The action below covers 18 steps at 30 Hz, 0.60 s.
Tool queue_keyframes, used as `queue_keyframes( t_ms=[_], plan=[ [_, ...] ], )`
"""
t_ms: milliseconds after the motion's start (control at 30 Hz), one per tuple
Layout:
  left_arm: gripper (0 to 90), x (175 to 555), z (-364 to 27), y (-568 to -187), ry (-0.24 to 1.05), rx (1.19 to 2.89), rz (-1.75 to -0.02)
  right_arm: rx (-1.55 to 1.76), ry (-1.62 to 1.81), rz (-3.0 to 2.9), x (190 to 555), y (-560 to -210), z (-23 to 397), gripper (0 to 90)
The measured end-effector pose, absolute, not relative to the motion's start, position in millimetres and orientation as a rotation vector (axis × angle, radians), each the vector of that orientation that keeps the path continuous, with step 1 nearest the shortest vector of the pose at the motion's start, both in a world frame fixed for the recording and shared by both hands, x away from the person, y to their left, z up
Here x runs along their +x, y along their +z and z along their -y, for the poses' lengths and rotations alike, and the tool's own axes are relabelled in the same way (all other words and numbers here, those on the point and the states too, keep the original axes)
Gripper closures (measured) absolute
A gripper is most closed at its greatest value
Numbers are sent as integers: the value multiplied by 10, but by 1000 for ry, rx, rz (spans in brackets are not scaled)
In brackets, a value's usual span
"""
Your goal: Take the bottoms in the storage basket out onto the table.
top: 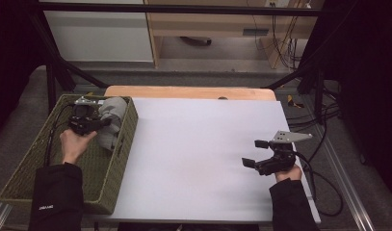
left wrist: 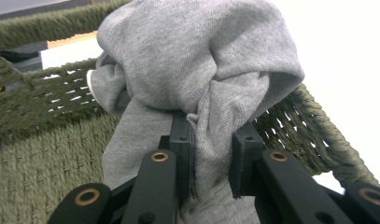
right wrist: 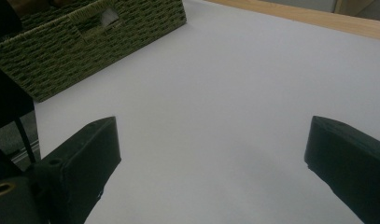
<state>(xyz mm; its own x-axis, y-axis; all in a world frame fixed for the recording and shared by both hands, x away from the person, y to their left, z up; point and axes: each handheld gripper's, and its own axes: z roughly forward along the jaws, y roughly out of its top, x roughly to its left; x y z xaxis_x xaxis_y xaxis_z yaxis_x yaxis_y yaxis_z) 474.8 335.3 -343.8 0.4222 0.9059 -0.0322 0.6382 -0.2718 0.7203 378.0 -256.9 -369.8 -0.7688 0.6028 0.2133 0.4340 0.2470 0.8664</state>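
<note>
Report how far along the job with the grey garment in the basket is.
Done: the left gripper has closed on the grey garment inside the green woven basket. In hand: that grip. Left: the garment is not yet out on the white table, where the right gripper waits open.

- We see a dim room in the high view, with very dark corners at the left and right edges
- The white table top (top: pixel 203 154) is the brightest part, and it looks a bit pink near its middle
- In the left gripper view the grey cloth (left wrist: pixel 201 70) is sharp, with dark folds, but the white area behind it glares and washes out
- In the right gripper view the black jaws look soft and blurry, and the green basket (right wrist: pixel 75 42) is grainy
</note>
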Motion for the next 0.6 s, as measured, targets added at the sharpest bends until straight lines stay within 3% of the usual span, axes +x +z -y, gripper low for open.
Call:
queue_keyframes(
  t_ms=[600],
  plan=[
    [750,4675,-3370,-3363,529,1977,-1289,985,1546,-2347,3781,-3698,2569,40]
  ],
)
